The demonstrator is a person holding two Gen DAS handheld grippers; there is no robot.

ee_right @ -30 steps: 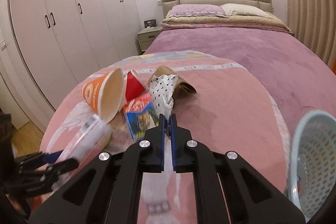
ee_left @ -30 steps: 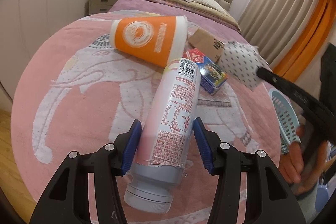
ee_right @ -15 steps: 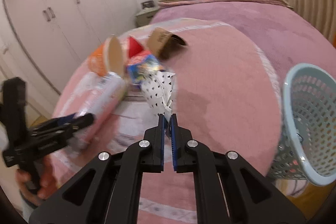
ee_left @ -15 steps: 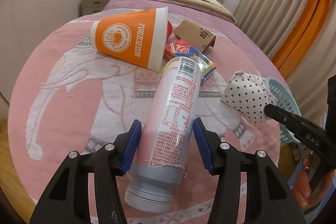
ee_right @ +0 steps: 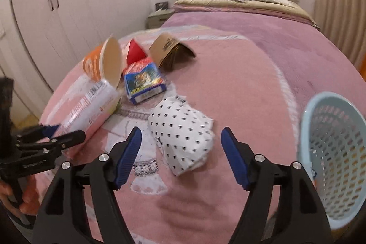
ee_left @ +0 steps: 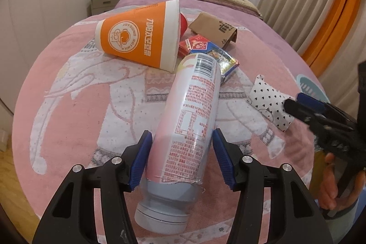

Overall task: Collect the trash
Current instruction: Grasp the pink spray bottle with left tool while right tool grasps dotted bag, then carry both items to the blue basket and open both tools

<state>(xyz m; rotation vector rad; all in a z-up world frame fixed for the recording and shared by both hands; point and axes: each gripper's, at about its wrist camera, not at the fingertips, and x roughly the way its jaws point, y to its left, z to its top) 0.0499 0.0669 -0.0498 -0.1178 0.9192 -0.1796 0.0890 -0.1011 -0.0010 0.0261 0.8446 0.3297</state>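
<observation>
Right hand-held gripper (ee_right: 180,152): jaws just sprung wide, dotted paper bag (ee_right: 183,136) lying loose on bed's pink blanket (ee_right: 228,88) between them. Basket (ee_right: 331,152) right, near. Left hand-held gripper (ee_left: 181,158): part-spread, straddling bottle (ee_left: 187,120); contact unclear; bottle's axis runs near-far.
</observation>
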